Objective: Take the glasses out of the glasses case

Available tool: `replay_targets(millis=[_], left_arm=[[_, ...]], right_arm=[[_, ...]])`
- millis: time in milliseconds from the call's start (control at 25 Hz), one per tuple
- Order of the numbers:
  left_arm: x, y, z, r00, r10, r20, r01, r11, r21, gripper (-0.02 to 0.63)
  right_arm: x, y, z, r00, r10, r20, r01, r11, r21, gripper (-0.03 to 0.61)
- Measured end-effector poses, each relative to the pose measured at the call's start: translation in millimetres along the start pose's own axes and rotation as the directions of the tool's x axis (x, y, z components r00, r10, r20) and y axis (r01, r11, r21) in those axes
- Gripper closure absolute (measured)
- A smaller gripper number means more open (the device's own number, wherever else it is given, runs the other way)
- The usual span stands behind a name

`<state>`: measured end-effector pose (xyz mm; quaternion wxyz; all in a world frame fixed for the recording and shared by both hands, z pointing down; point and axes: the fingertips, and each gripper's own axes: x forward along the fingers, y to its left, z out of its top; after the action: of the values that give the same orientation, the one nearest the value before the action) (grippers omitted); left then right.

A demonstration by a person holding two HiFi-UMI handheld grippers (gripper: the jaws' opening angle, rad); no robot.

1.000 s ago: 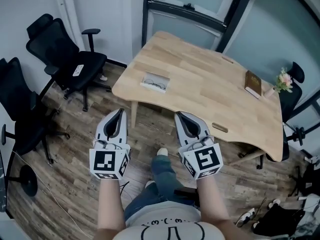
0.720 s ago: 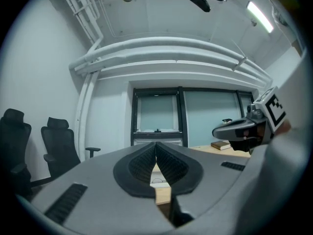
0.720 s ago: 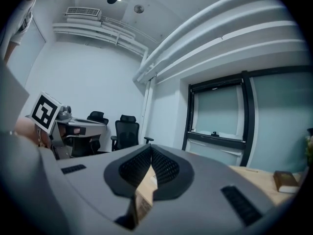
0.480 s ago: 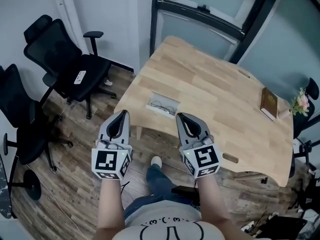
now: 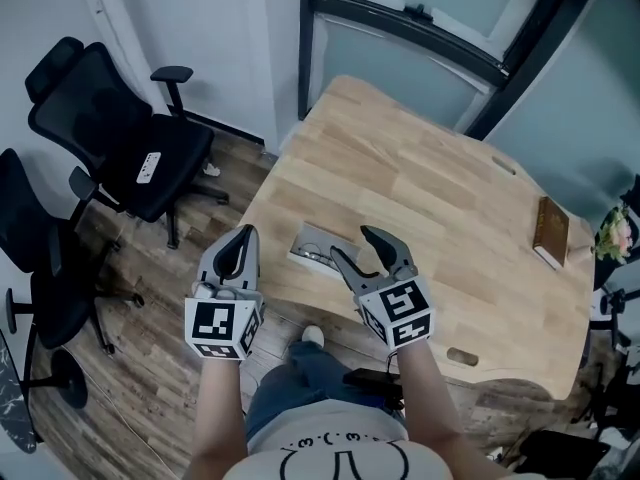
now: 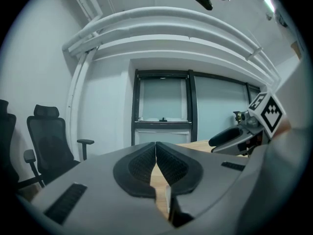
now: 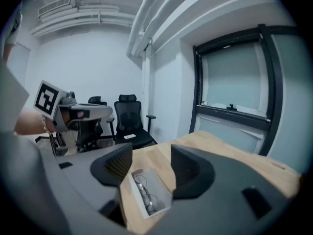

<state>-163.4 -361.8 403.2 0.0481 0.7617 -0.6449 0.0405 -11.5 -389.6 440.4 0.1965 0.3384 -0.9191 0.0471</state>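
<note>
My right gripper [image 5: 350,243] has just opened its jaws wide, nothing pinched; open glasses case [image 5: 312,246] with glasses [image 7: 145,192] lies on tabletop [image 5: 430,188] just ahead of and below it; left gripper [image 5: 243,234] pressed together, empty, case to its right

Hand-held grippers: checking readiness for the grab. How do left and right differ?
Left hand-held gripper is shut; right hand-held gripper has just been opening, nothing between its jaws. Right faces the open glasses case; left's own view misses it. Both are empty.
</note>
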Motion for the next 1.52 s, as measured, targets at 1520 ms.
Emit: replay_targets(millis=[1520], left_arm=[[11.0, 67.8, -65.4, 0.985, 0.047, -0.165, -0.057, 0.997, -0.056, 0.597]], right_arm=[[102.8, 29.5, -171.9, 0.633, 0.139, -0.761, -0.531, 0.793, -0.297, 0.534]])
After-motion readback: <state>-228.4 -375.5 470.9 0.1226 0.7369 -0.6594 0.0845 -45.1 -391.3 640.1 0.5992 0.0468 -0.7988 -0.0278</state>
